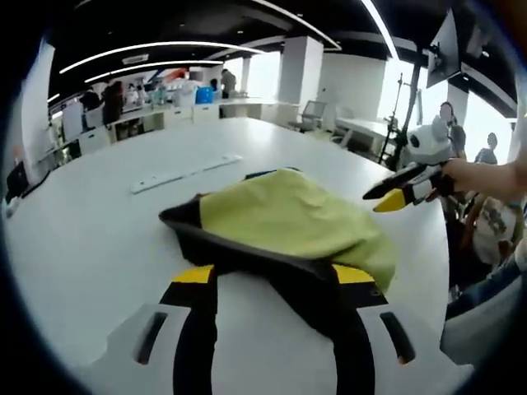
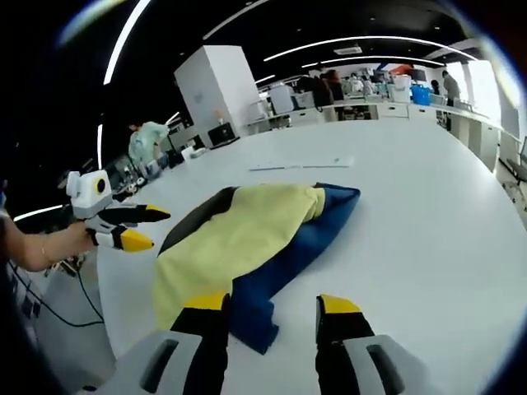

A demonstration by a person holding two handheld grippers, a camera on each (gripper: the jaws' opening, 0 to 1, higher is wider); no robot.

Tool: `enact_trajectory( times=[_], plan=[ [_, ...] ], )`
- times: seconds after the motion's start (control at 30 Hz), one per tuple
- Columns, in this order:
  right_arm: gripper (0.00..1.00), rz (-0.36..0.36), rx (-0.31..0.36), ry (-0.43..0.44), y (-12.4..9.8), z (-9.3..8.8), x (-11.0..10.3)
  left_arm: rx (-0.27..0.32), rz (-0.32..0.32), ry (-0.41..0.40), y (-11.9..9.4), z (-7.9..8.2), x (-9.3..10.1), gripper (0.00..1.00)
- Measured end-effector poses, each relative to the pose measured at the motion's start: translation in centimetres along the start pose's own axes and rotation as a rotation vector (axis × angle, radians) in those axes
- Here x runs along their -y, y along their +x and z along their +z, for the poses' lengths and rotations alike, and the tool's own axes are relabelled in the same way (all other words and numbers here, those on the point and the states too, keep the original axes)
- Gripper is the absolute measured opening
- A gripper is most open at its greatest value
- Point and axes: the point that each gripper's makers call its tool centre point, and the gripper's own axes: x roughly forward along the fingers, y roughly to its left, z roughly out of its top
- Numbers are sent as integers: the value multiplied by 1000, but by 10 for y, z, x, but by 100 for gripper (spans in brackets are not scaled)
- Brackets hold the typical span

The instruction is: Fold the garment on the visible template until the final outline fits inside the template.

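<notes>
No brand, label or writing can be read on anything here.

In the left gripper view, the left gripper [image 1: 276,276] rises from 6 o'clock with its yellow-tipped black jaws standing apart; the dark edge of the garment [image 1: 288,218] lies across and between the tips, but whether they grip it cannot be told. The garment, yellow-green on top with a dark underside, sits bunched on the white table [image 1: 90,239] at the centre of that view. Just beyond it, toward 11 o'clock, a long white strip [image 1: 185,174] lies flat on the table. At 3 o'clock the right gripper [image 1: 394,196] hangs above the table edge in a person's hand [image 1: 473,177], jaws slightly parted, nothing between them.

In the right gripper view, the right gripper [image 2: 272,306] comes up from 6 o'clock, jaws wide apart and empty, the garment's blue corner just beside the left-hand tip. The garment [image 2: 247,239] spreads from centre toward 1 o'clock. At 9 o'clock the left gripper [image 2: 146,227] appears, jaws parted.
</notes>
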Motion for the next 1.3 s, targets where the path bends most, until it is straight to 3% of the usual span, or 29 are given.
enact_trajectory(
  times=[0.2, 0.4, 0.5, 0.77, 0.9, 1.03, 1.3],
  plan=[
    [34, -16, -11, -28, 1, -14, 0, -27, -1, 70, -1, -13, 14, 42],
    [29, -42, -17, -81, 9, -24, 5, -15, -1, 32, 2, -18, 19, 37],
    [27, -41, -2, -59, 11, -24, 4, 1, -4, 2, 3, -15, 23, 37],
    [19, -47, 7, -6, 19, -31, 1, -12, -2, 67, 9, -20, 34, 21],
    [12, -55, 11, -21, 20, -32, -1, -12, 4, 53, 10, -21, 33, 17],
    [4, -74, 16, -7, 20, -32, 2, -25, -19, 58, 13, -23, 39, 1],
    [0, -90, 40, 22, 16, -27, 3, -33, 4, 87, 13, -23, 43, 0]
  ],
)
